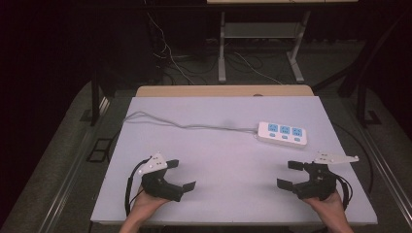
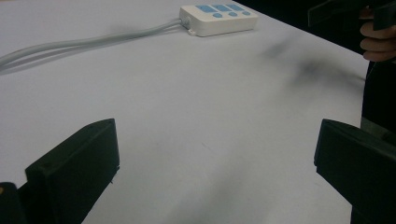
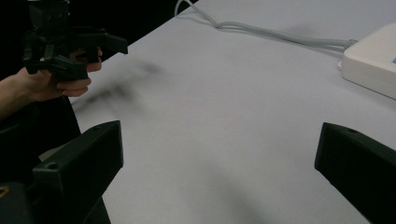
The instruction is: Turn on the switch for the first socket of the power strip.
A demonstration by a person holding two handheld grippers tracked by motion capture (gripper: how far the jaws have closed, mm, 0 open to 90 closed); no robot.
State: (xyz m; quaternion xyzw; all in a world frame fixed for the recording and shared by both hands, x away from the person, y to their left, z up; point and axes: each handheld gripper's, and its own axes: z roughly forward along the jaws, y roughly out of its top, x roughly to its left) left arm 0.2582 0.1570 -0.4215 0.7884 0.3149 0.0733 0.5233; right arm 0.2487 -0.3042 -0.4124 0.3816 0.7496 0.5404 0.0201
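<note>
While both black jaws gape empty, glossy rectangular power strip (image 1: 283, 133), matte table (image 1: 218, 194).

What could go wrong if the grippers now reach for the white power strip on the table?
1. The power strip lies nearer the right gripper; the left gripper would have to cross far over, and the two could bump.
2. Its grey cable runs loose across the table, so a pull might drag or snag it.
3. The strip looks wide and smooth; the open fingers may slip off.
</note>
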